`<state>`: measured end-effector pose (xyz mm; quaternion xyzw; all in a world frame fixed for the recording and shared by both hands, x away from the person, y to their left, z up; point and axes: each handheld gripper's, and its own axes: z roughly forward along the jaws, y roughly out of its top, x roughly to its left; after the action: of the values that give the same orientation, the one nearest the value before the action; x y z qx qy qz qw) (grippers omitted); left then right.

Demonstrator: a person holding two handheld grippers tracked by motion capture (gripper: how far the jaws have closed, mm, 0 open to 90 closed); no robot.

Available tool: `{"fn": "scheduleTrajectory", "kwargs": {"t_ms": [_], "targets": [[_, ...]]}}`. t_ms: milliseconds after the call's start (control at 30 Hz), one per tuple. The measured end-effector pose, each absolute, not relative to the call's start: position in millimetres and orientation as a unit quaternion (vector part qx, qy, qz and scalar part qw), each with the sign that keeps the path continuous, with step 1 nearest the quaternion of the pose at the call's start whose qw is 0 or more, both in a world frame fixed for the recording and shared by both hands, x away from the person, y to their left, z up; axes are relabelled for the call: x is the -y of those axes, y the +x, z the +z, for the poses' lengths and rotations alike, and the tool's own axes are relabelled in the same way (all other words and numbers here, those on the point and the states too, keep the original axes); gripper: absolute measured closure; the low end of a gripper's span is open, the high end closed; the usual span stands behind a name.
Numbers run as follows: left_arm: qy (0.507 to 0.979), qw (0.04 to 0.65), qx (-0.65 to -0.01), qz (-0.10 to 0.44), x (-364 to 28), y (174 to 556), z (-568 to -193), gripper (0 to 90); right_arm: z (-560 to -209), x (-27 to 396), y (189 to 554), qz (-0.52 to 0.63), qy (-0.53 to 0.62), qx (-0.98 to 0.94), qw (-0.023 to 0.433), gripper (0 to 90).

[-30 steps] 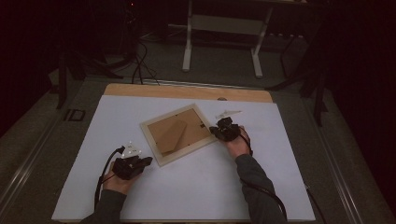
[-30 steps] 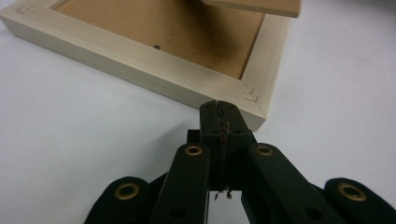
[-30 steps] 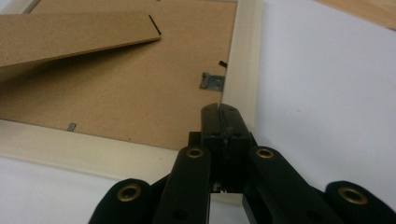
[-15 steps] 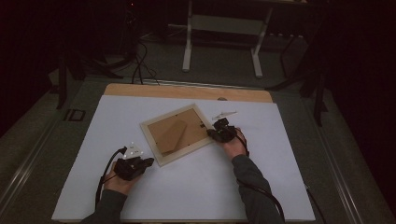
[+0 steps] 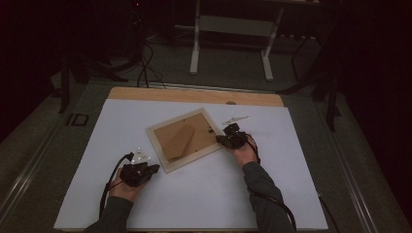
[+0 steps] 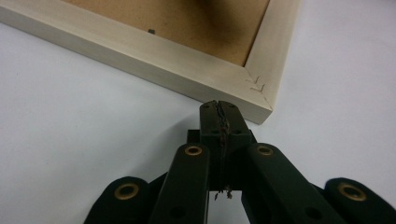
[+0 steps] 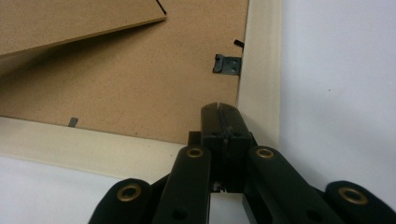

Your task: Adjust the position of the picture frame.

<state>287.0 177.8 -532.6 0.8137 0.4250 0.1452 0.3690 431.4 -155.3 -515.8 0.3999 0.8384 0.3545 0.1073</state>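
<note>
Picture frame [image 5: 186, 139] lies face-down, turned askew, mid white table sheet [image 5: 291, 145]. Right gripper [image 7: 218, 106]: jaws pressed together, holding nothing, tips over the frame's corner near a metal clip [image 7: 227, 64] on the brown backing board [image 7: 121, 84]. Left gripper [image 6: 218, 103]: jaws together, empty, just beside the frame's near corner.

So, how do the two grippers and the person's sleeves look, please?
Both the left gripper and the right gripper are black, with two black jaws on linkage bars joined by brass-coloured rivets. A pale three-cornered plate sits on top of each. A black cable trails from each one. The person wears dark grey long sleeves.
</note>
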Motion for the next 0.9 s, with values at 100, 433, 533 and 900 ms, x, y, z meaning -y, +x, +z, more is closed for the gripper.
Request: {"fn": "scheduleTrajectory", "kwargs": {"t_ms": [100,433,533,900], "targets": [[0.812,0.366,-0.432,0.144,-178,289,-534,90.0,-516,156,430,0.355,0.399,-0.839,0.106,89.8],[0.803,0.363,-0.450,0.149,-181,296,-536,90.0,-516,160,424,0.356,0.399,-0.839,0.102,89.8],[0.805,0.360,-0.447,0.149,-179,297,-536,90.0,-516,162,422,0.358,0.399,-0.838,0.099,89.8],[0.810,0.358,-0.441,0.146,-174,297,-537,90.0,-517,165,416,0.363,0.397,-0.837,0.099,89.9]]}}
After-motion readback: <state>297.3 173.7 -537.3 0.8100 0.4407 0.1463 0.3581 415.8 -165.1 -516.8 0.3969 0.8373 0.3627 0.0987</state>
